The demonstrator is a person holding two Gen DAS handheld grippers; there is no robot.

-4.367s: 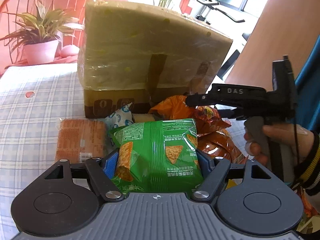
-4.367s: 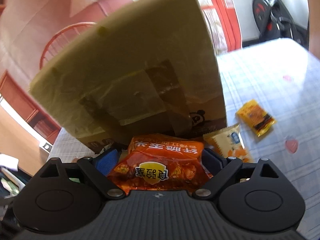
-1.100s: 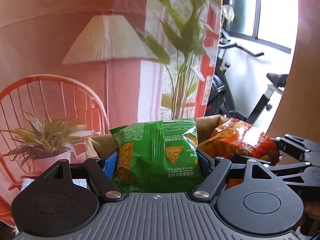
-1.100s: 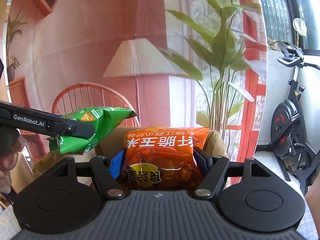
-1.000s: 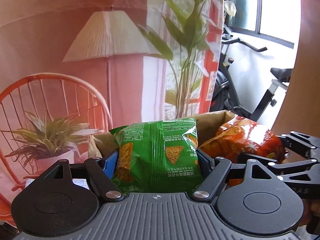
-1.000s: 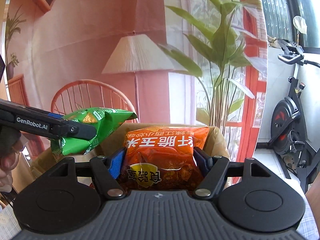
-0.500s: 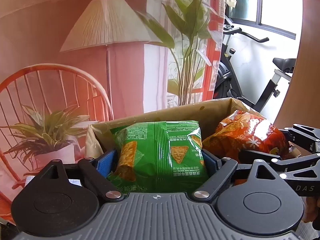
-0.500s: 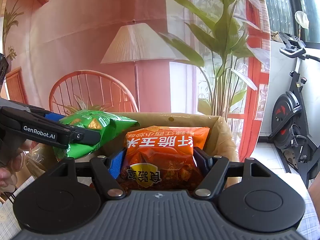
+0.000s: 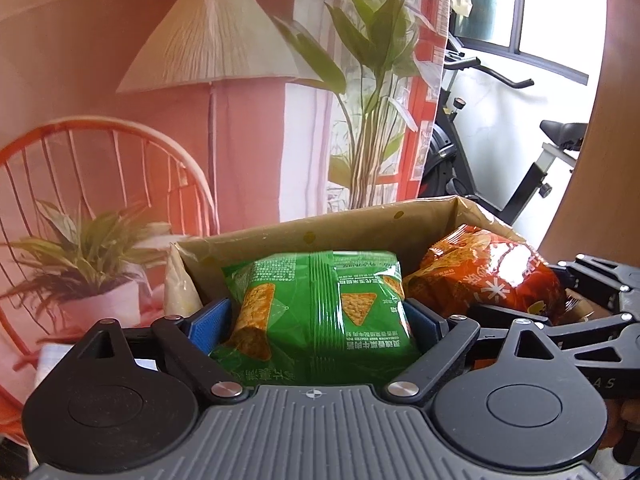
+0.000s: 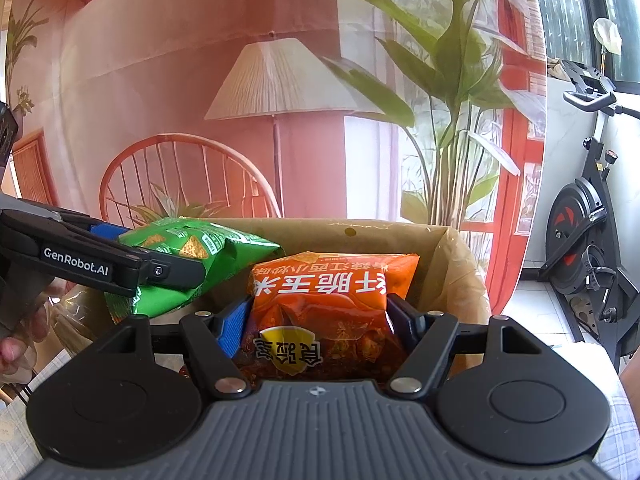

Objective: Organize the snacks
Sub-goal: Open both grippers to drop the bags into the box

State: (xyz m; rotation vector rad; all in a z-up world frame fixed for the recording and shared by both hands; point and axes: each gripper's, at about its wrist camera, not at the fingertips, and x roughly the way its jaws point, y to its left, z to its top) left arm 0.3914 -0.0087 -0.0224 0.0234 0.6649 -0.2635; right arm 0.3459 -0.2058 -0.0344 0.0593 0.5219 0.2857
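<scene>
An open cardboard box (image 9: pixel 320 222) (image 10: pixel 360 228) stands just ahead of both grippers. In the left wrist view, my left gripper (image 9: pixel 316 312) has the green corn-chip bag (image 9: pixel 320 304) between its blue pads, over the box's opening. Its jaws are opening, and the puffy bag still touches both pads. The right wrist view shows that bag (image 10: pixel 192 256) hanging in the left gripper (image 10: pixel 160 270) at the left. My right gripper (image 10: pixel 318 308) is shut on the orange snack bag (image 10: pixel 332 292), also above the box. From the left wrist view, this bag (image 9: pixel 480 276) and the right gripper (image 9: pixel 540 300) sit at the right.
A potted plant (image 9: pixel 88 268) and an orange rattan chair (image 10: pixel 188 176) stand behind the box. An exercise bike (image 10: pixel 592 248) is at the far right. The checked tablecloth (image 10: pixel 624 436) shows at the lower right. A person's hand (image 10: pixel 16 344) holds the left gripper's handle.
Both bags went from the table to above the box. Over the last second the box's opening came further into view and the left jaws widened around the green bag.
</scene>
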